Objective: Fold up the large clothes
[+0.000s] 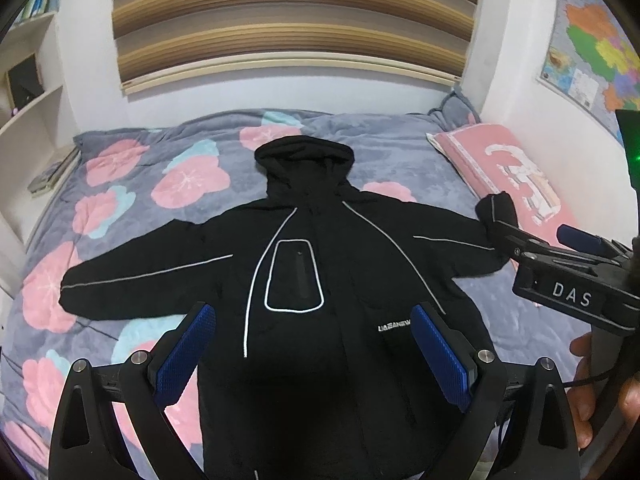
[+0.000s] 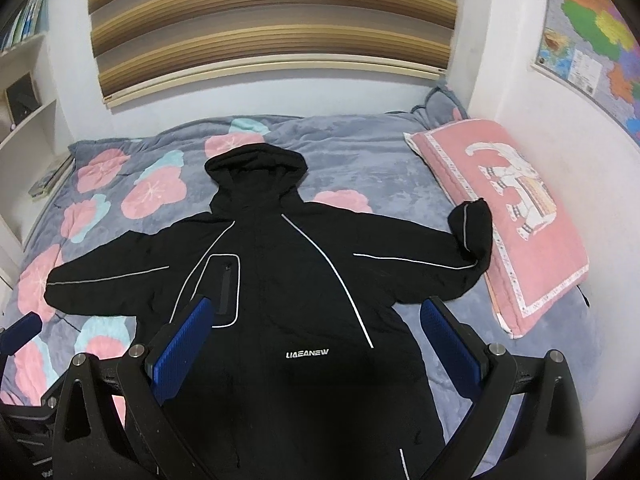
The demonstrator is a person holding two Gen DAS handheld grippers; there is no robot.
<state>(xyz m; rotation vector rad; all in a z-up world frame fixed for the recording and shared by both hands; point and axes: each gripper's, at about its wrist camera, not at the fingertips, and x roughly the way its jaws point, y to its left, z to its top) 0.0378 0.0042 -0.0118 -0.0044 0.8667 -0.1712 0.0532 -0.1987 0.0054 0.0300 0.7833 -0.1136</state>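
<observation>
Right wrist: black jacket point(image 2: 280, 300) chest reads "LIAEANEW"; right claw point(image 1: 520, 240) marked "DAS".

Premises: a home bedroom. Bed point(image 2: 360, 160) with floral quilt fills centre frame; pink pillow point(image 2: 516, 216) at right, wall map point(image 2: 592, 52) upper right, bookshelf point(image 2: 24, 80) at left.

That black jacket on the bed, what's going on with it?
A person holds two grippers over the black jacket, which lies spread flat on the flowered blanket, hood up, one cuff on the pink pillow. The left gripper and right gripper are both open, holding nothing. Folding hasn't started.
</observation>
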